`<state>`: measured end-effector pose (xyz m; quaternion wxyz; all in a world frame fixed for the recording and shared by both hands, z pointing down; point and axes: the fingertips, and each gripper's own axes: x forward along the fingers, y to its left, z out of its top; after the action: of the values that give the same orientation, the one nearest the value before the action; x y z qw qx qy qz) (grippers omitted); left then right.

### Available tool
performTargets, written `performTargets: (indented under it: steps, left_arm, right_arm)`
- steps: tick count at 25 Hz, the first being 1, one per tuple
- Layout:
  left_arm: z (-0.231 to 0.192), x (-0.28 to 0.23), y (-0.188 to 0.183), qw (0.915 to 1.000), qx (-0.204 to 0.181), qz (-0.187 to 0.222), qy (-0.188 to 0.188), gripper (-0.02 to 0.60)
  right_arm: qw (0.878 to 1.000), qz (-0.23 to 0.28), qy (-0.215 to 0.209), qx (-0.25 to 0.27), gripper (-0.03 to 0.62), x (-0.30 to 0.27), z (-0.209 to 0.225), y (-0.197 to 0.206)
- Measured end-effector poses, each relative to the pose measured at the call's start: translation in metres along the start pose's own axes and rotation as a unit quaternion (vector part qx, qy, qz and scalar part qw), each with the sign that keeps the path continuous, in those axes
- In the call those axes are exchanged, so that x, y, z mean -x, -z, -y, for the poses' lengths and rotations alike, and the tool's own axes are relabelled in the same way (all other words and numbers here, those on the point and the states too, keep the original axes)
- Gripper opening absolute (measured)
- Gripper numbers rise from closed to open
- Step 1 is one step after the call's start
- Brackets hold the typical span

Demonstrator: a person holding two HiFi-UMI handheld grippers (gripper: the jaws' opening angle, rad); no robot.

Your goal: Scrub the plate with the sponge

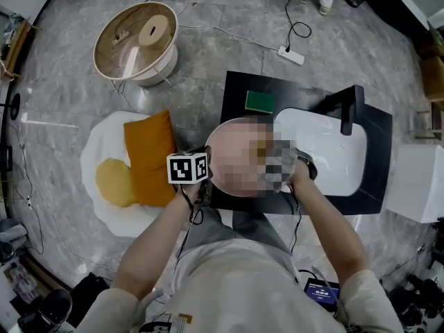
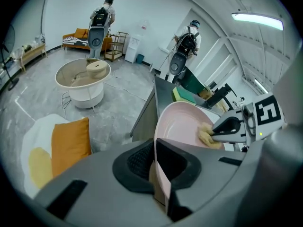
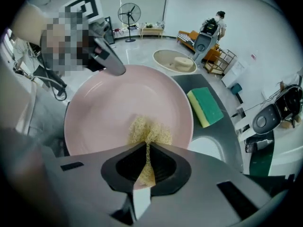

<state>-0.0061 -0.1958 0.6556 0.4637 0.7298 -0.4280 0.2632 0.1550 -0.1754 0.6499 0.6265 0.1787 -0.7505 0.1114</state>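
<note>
A pink plate (image 1: 232, 159) is held tilted over the black counter's near edge, beside the white sink (image 1: 333, 148). My left gripper (image 2: 158, 148) is shut on the plate's (image 2: 182, 122) near rim. My right gripper (image 3: 147, 150) is shut on a yellow mesh scrubbing pad (image 3: 149, 130), which presses against the plate's (image 3: 109, 108) inner face near its lower edge. In the left gripper view that pad (image 2: 207, 136) shows at the plate's right side, under the right gripper (image 2: 231, 126). A green and yellow sponge (image 1: 260, 101) lies loose on the counter behind the plate.
A black faucet (image 1: 350, 109) stands over the sink. Left of the counter (image 1: 239, 89) lie an orange cushion (image 1: 149, 157) and a yellow round pad on a white mat. A round tub (image 1: 137, 44) and a power strip (image 1: 291, 55) sit on the floor. Two people stand far off.
</note>
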Motion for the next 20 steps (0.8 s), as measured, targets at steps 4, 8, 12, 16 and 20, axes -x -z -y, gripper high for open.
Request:
performTargets:
  steps: [4, 8, 12, 16, 20]
  left_arm:
    - [-0.006, 0.004, -0.002, 0.9998, 0.002, -0.003, -0.019, 0.028]
    - [0.001, 0.0, -0.001, 0.9999, -0.003, -0.01, -0.007, 0.029]
    - [0.0, 0.003, 0.0, 0.9998, -0.016, -0.014, -0.004, 0.029]
    - [0.002, 0.004, 0.004, 0.9998, -0.019, -0.008, 0.007, 0.029]
    - [-0.001, 0.007, 0.007, 0.9996, -0.013, -0.023, 0.012, 0.028]
  right_arm:
    - [0.999, -0.003, -0.051, 0.009, 0.044, 0.007, -0.049, 0.01]
    - [0.993, 0.016, -0.117, 0.017, 0.045, 0.007, -0.104, 0.0]
    - [0.986, 0.052, -0.158, 0.012, 0.046, -0.001, -0.134, -0.032]
    - [0.983, 0.085, -0.163, 0.021, 0.046, -0.009, -0.127, -0.073]
    - [0.988, 0.077, -0.131, 0.036, 0.048, -0.017, -0.095, -0.096]
